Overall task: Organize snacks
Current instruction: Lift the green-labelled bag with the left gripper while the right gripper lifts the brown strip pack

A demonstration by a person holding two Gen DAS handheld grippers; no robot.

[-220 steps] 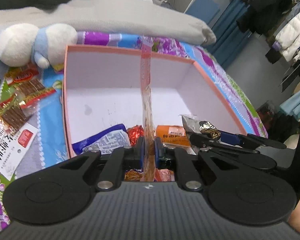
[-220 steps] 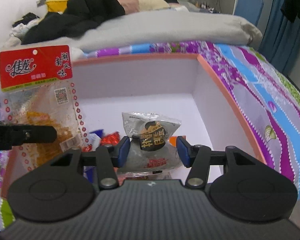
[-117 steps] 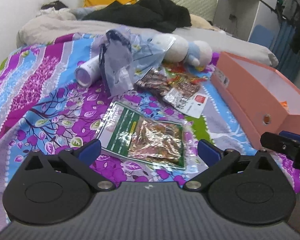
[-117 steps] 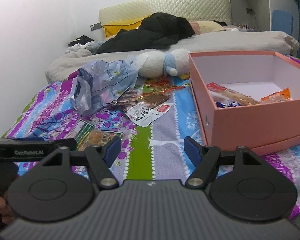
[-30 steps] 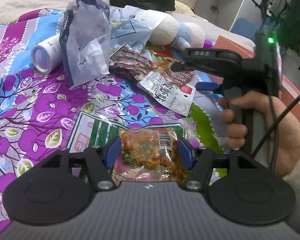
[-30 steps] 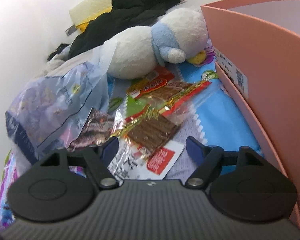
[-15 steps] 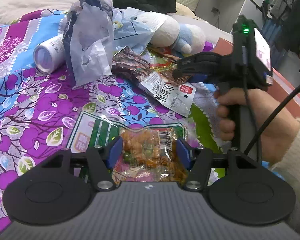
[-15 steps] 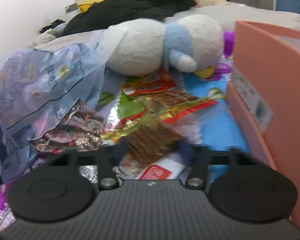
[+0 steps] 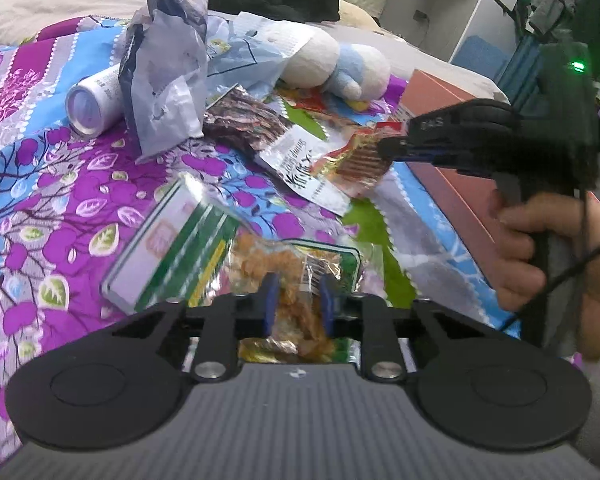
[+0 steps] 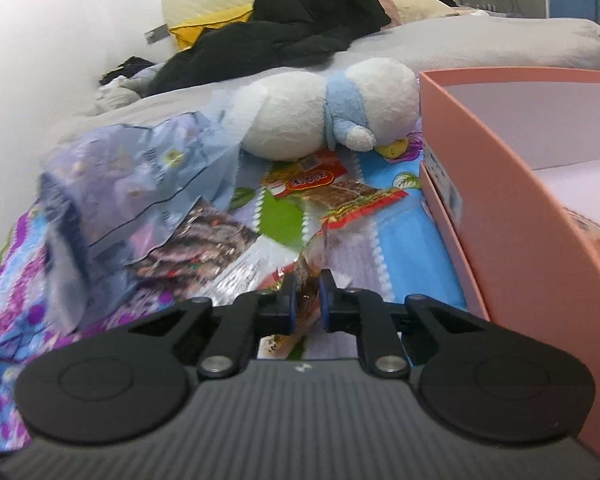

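My left gripper (image 9: 295, 304) is shut on a green-and-clear snack packet (image 9: 204, 252) with orange pieces, lifted a little off the bedspread. My right gripper (image 10: 307, 300) is shut on a red-and-gold packet of brown sticks (image 10: 309, 266); it also shows in the left wrist view (image 9: 356, 162), pinched by the right gripper (image 9: 396, 148). The pink box (image 10: 512, 184) stands to the right, with packets inside. More packets lie on the bed: a dark fish snack (image 10: 196, 248), a white-and-red packet (image 9: 304, 164), a red packet (image 10: 320, 184).
A white-and-blue plush toy (image 10: 324, 112) lies behind the snacks. A crumpled blue-white plastic bag (image 9: 168, 68) and a white can (image 9: 92, 100) lie to the left. Dark clothes (image 10: 284, 28) and a grey quilt are at the back.
Both grippers have closed on their packets. The left one has raised the green packet, tilting it. The right one has lifted the stick packet from the pile.
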